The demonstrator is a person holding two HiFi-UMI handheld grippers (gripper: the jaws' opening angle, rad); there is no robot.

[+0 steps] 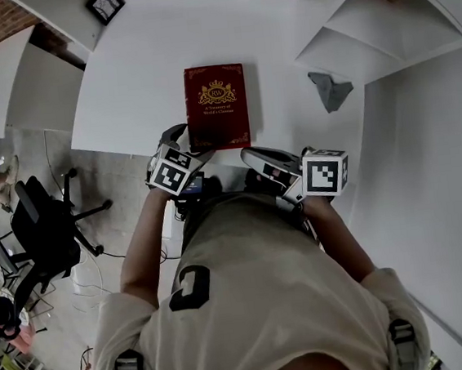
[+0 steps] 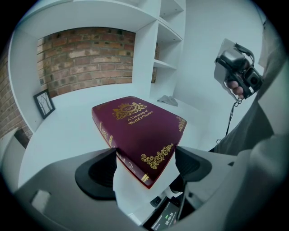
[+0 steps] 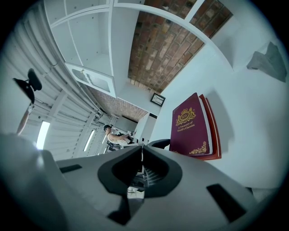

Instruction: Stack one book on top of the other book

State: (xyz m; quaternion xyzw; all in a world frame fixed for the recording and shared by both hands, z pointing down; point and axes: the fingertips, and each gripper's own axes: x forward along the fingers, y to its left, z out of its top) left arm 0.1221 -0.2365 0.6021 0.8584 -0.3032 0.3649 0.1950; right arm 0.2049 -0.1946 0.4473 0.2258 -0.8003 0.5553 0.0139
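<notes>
Maroon book tops the red book: stacked, I judge. Left claw spread, right claw pressed together; I'd withdraw.

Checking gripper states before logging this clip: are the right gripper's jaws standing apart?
No. In the right gripper view, the right gripper has its two jaws closed against each other, with nothing between them.

Two hardbacks stacked flat nr front edge of white table: maroon book w/ gold crest, title & corner scrollwork lies cover-up on top; red book beneath, roughly squared w/ it, only a thin margin showing.
</notes>
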